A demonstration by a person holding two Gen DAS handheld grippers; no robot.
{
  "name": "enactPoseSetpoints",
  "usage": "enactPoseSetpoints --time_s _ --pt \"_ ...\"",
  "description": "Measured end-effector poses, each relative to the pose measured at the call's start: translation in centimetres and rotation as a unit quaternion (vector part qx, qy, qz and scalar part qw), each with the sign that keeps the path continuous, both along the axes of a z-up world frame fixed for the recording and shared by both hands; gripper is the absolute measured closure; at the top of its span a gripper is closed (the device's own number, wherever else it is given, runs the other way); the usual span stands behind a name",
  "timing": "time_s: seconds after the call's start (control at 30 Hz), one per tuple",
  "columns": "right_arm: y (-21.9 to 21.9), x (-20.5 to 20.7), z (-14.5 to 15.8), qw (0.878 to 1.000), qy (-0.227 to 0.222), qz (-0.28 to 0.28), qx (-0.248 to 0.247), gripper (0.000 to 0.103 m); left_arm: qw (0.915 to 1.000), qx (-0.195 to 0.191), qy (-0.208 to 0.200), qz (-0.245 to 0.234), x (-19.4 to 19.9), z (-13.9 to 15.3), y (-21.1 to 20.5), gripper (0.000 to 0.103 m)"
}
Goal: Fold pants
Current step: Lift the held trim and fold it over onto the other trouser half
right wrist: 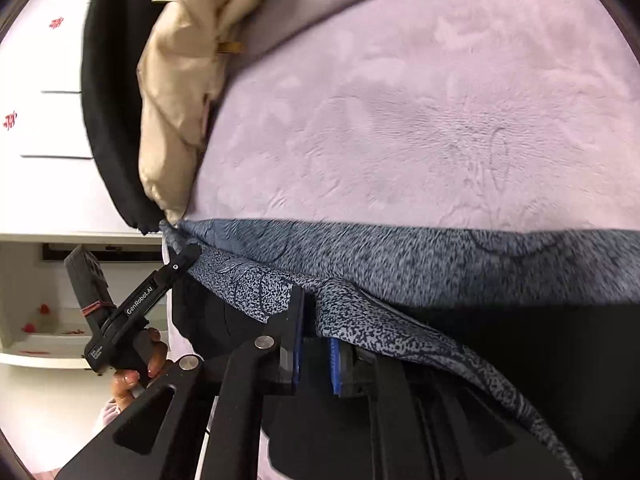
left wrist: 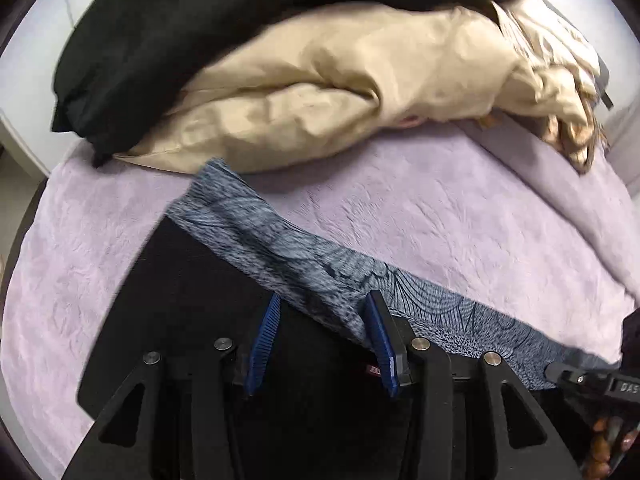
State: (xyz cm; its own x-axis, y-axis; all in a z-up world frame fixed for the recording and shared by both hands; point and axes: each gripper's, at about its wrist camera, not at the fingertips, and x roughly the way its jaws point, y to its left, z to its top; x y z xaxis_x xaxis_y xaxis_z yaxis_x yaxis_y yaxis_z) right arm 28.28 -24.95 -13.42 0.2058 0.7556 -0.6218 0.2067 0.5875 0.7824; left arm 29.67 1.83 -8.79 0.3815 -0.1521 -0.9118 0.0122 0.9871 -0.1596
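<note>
Right claw [right wrist: 316, 356] nearly closed, pinching pants [right wrist: 400, 264] edge; left claw [left wrist: 324, 340] partly open, cloth loose between. Stretched taut near beige heap [left wrist: 320, 92], likely for a straight fold.

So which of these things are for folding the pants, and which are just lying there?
For the job:
- patterned blue-grey pants
- left gripper
- right gripper
- purple blanket, the surface underneath

Just lying about:
- beige garment, bunched at the blanket's edge
- black garment beside it
- white cabinet off the bed
</note>
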Motion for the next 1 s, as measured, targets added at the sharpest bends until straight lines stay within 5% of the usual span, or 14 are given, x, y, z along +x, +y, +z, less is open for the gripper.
enactPoseSetpoints --time_s 0.07,0.1,0.13,0.2,0.23,0.27,0.43,0.53,0.77,1.0 --pt "-0.9 -0.6 0.8 0.999 -0.006 -0.012 0.038 0.066 0.9996 0.019 -0.02 -0.003 -0.6 1.9 0.6 0.057" --pt "-1.1 -0.8 1.6 0.999 -0.013 -0.014 0.049 0.037 0.9988 0.037 -0.026 -0.019 -1.1 2.9 0.5 0.057" --pt "-1.4 -1.3 2.6 0.998 -0.02 -0.016 0.053 0.024 0.998 0.046 -0.027 -0.033 -1.5 3.4 0.2 0.057" --pt "-1.9 -2.3 4.6 0.998 -0.039 -0.016 0.049 0.024 0.9957 0.058 -0.024 -0.068 -2.6 3.9 -0.8 0.048" --pt "-2.1 -3.2 5.6 0.998 -0.048 -0.012 0.041 0.024 0.9947 0.059 -0.022 -0.082 -3.3 3.9 -1.6 0.032" --pt "-2.0 -3.8 6.2 0.998 -0.051 -0.011 0.031 0.024 0.9943 0.057 -0.023 -0.087 -3.9 3.8 -2.3 0.029" --pt "-4.4 -10.1 8.9 0.996 -0.061 -0.03 -0.063 0.024 0.9862 0.024 0.007 -0.164 -8.8 2.5 -9.5 0.029" --pt "-7.9 -14.8 9.6 0.991 -0.055 -0.061 -0.104 0.024 0.9739 0.005 0.026 -0.225 -12.5 2.5 -14.2 0.029" --pt "-17.8 -27.9 7.9 0.969 0.042 -0.188 -0.152 0.024 0.9397 -0.002 0.06 -0.337 -19.3 1.4 -24.7 0.029" --pt "-22.2 -40.5 4.4 0.939 0.126 -0.303 -0.106 0.026 0.9139 0.01 0.073 -0.399 -24.1 0.5 -31.7 0.029"
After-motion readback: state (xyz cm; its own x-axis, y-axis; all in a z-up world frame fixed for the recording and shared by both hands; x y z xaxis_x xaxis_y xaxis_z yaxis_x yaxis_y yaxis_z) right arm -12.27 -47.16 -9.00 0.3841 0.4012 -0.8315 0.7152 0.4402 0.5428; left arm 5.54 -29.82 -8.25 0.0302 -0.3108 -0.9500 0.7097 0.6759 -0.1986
